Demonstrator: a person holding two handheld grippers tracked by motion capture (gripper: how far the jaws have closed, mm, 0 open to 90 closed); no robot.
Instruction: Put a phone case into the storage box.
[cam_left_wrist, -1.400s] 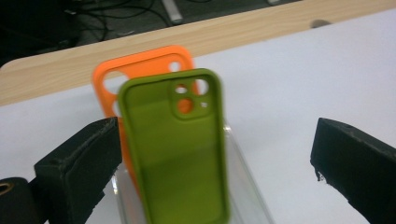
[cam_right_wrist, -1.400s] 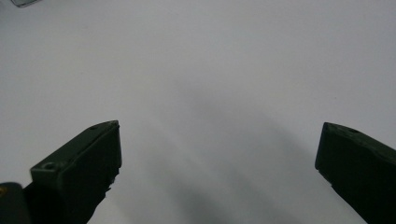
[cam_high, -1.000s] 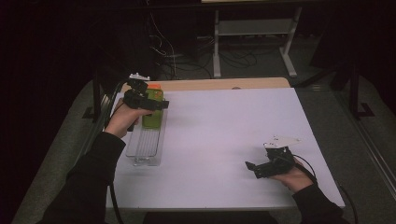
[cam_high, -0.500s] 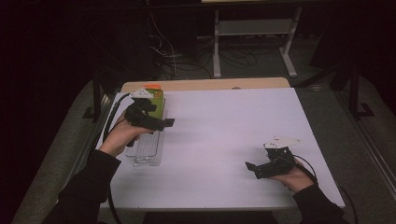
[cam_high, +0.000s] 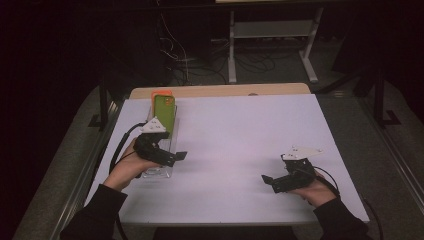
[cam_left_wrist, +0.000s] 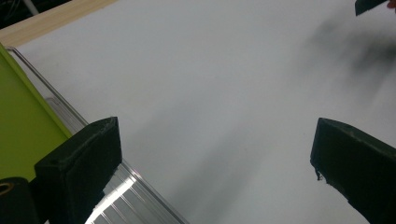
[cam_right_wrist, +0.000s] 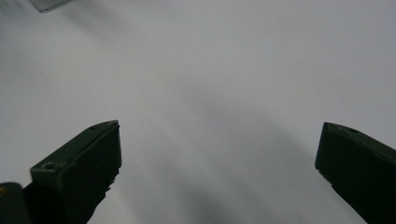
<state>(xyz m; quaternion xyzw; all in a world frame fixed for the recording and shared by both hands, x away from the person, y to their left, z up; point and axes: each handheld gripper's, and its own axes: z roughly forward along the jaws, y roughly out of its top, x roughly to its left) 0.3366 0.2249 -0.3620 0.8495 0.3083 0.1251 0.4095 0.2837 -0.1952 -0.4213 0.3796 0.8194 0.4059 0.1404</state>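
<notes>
High view puts the clear tray at the left of the frame, a long see-through trough running up and away along the left edge of the white table, with a green slab backed by something orange at its upper end. The left gripper hovers over the tray's nearer part, its black jaws pointing right, out over bare table; the right gripper sits low at the lower right, well apart from the tray, jaws pointing left. Both stand wide apart with nothing between them. In the left gripper view the tray's ribbed clear wall runs past the left jaw at the lower left, and the green slab fills the left edge; the gap between the jaws frames bare table, so the tray lies beside the left jaw, not between the two. I judge the tray to be light, stiff, thin plastic, smooth and likely slippery, and liable to flex or crack if squeezed hard. The long side wall looks the best hold, pinched across its thickness near mid-length so it does not swing. The slab looks rigid and flat; whether it sits loose in the tray I cannot tell.
</notes>
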